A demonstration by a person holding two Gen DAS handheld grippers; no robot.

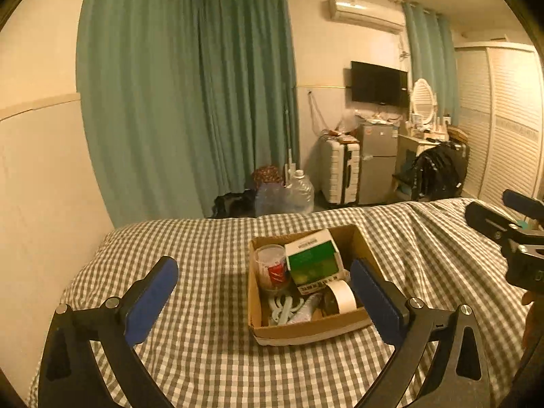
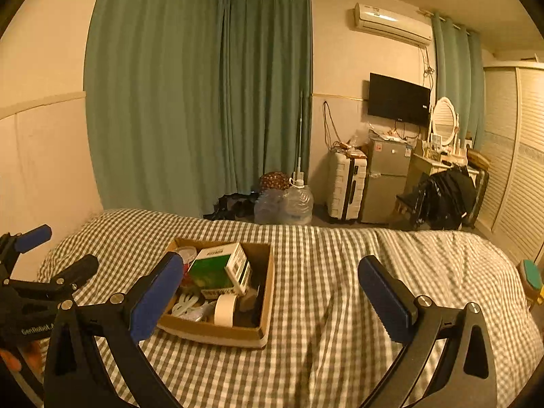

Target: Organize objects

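A cardboard box (image 1: 307, 331) sits on a checked bedspread (image 1: 204, 357), packed with a green-and-white carton (image 1: 312, 261), a clear tub with a red label (image 1: 272, 267), a roll of pale tape (image 1: 341, 295) and some pale plastic hangers (image 1: 284, 307). In the left wrist view the left gripper (image 1: 263, 292) hovers above the bed with its blue pads spread wide, holding nothing; the box lies between them, nearer the pad at 3 o'clock. The right gripper (image 1: 510, 217) enters at that frame's 3 o'clock edge, seen side-on, its blue-tipped fingers likewise apart. The right wrist view shows the right gripper (image 2: 268, 278) empty and wide open over bare bedspread (image 2: 323, 340), with the box (image 2: 217, 331) off at 9 o'clock, partly behind the left-hand pad. Only this view shows fingertips (image 2: 13, 360) of the hand gripping the left tool at 8 o'clock, and a teal-topped object (image 2: 532, 277) at 3 o'clock. Across the room stand green curtains (image 2: 204, 102) and a white suitcase (image 2: 345, 188).
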